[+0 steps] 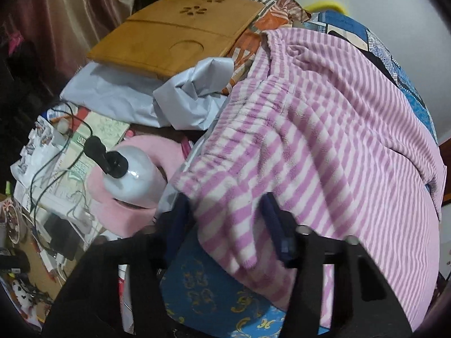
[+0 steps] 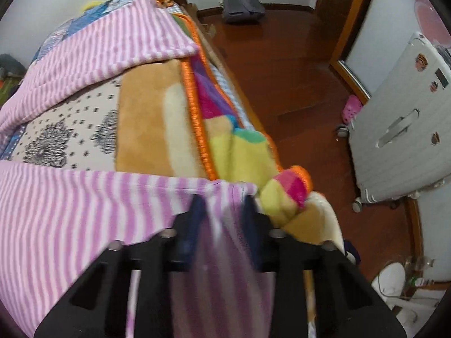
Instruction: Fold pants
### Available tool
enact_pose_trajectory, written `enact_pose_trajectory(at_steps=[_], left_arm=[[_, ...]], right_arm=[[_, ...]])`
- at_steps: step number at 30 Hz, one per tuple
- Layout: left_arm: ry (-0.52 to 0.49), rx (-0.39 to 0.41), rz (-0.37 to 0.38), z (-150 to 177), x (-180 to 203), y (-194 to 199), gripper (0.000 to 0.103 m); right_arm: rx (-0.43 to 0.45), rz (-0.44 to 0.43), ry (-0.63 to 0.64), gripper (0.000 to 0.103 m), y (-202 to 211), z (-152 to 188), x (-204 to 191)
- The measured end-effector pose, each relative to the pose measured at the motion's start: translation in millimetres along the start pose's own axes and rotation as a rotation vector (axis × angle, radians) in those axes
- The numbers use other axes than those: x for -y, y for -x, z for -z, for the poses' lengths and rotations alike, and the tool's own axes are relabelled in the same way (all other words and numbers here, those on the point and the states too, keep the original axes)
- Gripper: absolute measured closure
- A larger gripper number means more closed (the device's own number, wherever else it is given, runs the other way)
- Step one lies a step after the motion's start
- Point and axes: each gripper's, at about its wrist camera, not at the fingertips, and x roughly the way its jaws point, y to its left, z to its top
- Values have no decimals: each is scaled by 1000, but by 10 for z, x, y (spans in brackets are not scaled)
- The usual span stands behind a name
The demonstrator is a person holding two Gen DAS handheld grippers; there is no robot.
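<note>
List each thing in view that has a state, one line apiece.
Pants: spread on the bed, wrinkled, unfolded.
Left gripper: part open, straddling the waistband.
Right gripper: shut on a pant leg's hem.
Blanket: rumpled at the bed's edge.
Suitcase: closed, upright.

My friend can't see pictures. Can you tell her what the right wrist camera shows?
The right gripper pinches the edge of pink-and-white striped pants spread over a bed. Beside them lie a bright patchwork blanket, and beyond on the dark wood floor stand a white suitcase and a grey backpack.
</note>
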Motion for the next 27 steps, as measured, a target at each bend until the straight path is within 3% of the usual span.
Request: enact_pose_trajectory(at_steps=[3,5,14,22,27], left_arm=[[-27,22,-53,-8,61,73,80],[-39,31,-74,-9,99,112,84],[-85,106,-134,-1,185,369,88],[-88,146,-139,22,249,557,88],[-82,130,-149,170,233,516,88]], right_arm=[[16,13,8,95,27,18,-57],[19,-2,-5,96,49,26,-13],[107,33,27,98,308,-104,-27],[179,98,68,98,410,-603,-199],[151,120,86,98,234,-856,-250]])
